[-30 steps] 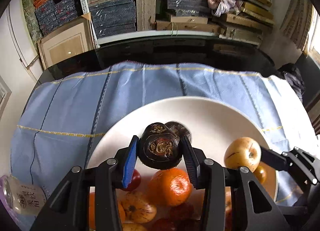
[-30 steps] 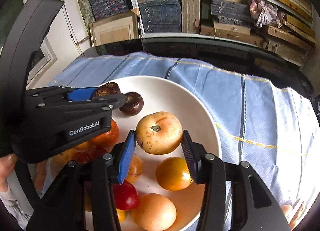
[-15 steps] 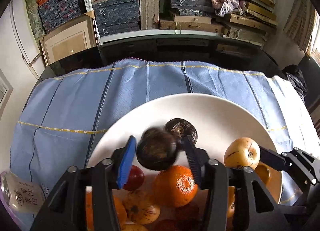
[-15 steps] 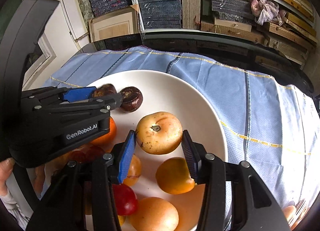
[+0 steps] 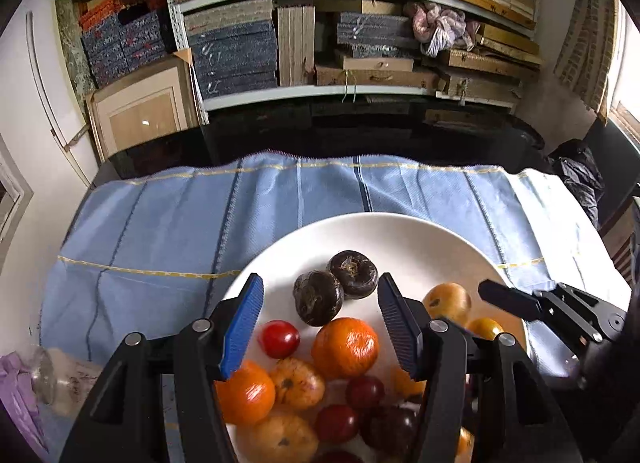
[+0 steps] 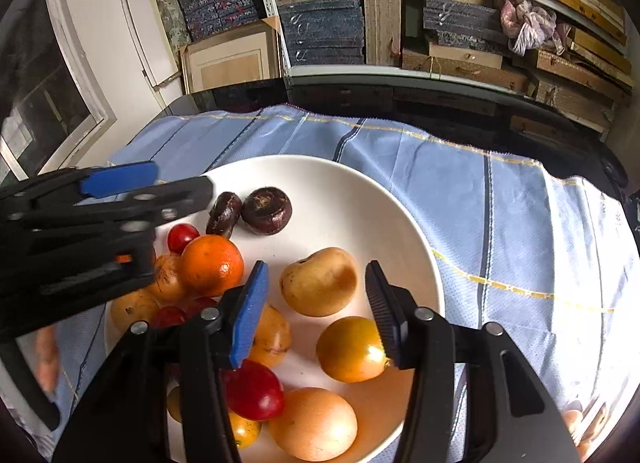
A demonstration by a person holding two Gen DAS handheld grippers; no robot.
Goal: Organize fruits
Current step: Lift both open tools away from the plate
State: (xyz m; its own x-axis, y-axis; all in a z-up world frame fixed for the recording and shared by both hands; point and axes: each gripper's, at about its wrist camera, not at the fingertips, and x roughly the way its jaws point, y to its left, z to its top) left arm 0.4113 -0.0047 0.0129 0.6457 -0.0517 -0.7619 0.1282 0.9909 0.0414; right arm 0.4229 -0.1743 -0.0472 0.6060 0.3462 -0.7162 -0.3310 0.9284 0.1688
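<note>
Desk, covered by a blue cloth (image 5: 168, 231) with dark stripes and yellow stitched lines. Entries run left to right.

1. Glass jar (image 5: 60, 381), lying on its side at the near left corner of the cloth, just beside a purple item cut off by the frame.

2. White plate (image 6: 360, 199), round and shallow, on the near middle of the cloth; holds all the fruit.

3. Left gripper (image 5: 320, 319): fingers spread wide, holding nothing, poised over the plate's left half. Blue pad on one finger, black ribbed pad on the other.

4. Two dark fruits (image 5: 336, 285), brown-purple, wrinkled, with rough crowns, touching each other on the plate's far left part, apart from both grippers.

5. Orange (image 6: 212, 265), glossy, bright, just near of the dark pair; small red fruits (image 5: 279, 339) and speckled yellow-brown ones crowd the plate's near left edge.

6. Right gripper (image 6: 314, 309): fingers parted, flanking the tan fruit (image 6: 318, 281) without clear contact. The fruit is pear-like, yellow-brown, with a darker russet patch, resting on the plate's centre.

7. Yellow-orange round fruit (image 6: 350, 349), shiny, near of the tan one, by the right gripper's black pad.
</note>
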